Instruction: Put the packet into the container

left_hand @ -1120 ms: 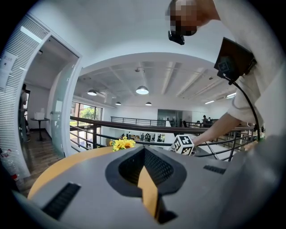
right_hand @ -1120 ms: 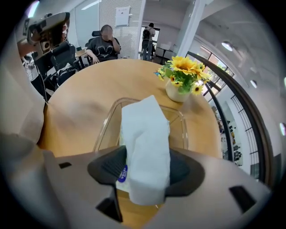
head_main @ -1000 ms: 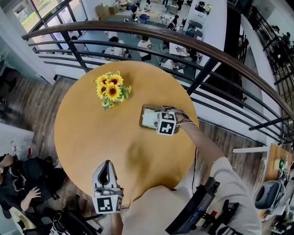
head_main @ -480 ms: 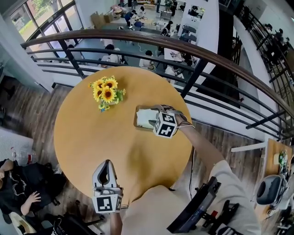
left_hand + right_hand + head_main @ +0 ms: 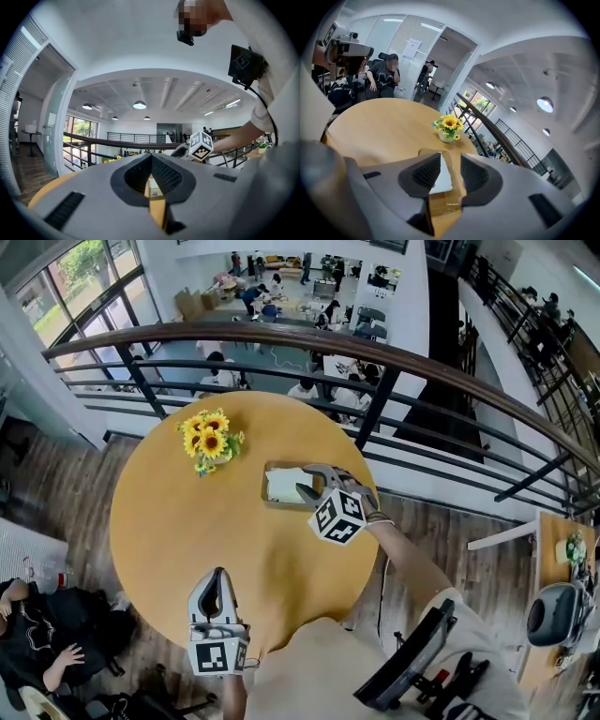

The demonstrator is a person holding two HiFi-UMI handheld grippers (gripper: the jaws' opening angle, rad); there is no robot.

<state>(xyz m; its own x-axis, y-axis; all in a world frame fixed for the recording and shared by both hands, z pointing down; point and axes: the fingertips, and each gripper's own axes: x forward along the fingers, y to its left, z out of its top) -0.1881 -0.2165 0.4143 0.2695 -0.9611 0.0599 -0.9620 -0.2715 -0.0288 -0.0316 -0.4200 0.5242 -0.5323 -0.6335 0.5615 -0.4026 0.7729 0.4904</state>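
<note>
My right tool hung above the clear rectangular plastic container on the round tan wooden surface. Its jaws had just been closing and stood apart with nothing between them. The flat white packet lay inside that container. My left tool was closed and empty.

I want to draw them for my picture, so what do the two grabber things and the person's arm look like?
The left gripper and right gripper are chunky grey plastic. Their tongs are rounded grey shells lined with black ribbed pads. Each carries a white cube printed with black square markers. The person wears a pale sleeve that stops above the elbow.
</note>
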